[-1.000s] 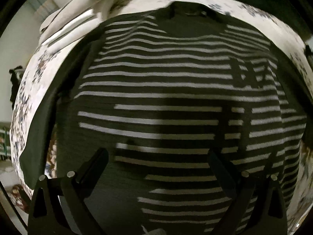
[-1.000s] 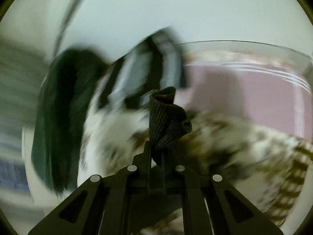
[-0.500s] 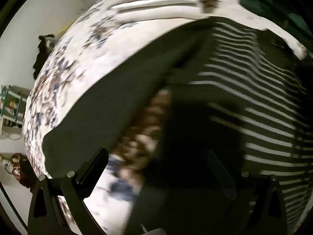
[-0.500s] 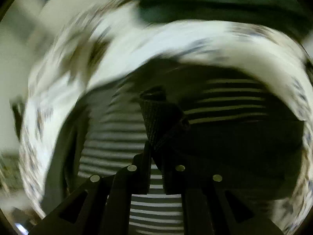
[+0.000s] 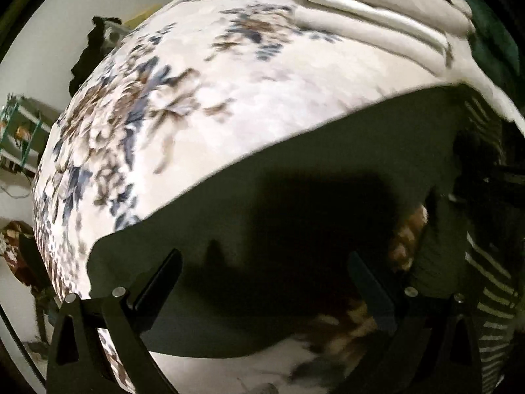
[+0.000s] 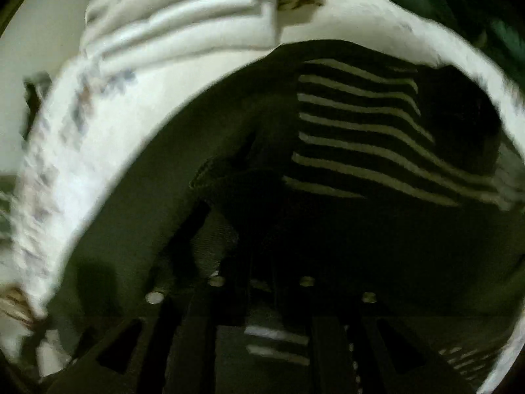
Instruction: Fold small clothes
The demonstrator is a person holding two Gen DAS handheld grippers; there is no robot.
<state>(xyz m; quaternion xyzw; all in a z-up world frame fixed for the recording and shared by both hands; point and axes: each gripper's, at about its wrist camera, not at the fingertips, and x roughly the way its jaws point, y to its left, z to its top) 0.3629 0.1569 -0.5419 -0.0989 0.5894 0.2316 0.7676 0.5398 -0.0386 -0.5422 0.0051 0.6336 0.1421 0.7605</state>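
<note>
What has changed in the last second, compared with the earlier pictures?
The left gripper swung left, from the striped front of the sweater to over its dark sleeve; it stays open and holds nothing. The right gripper, shut on dark ribbed cloth, carried it from up in the air down over the sweater. The sweater remains on the floral bedspread.

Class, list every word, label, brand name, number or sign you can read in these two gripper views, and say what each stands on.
None can be read.
The striped sweater shows only stripes, with no legible label.
The floral bedspread carries a flower pattern, no lettering.
Shelf items at the left edge are too small and blurred.
</note>
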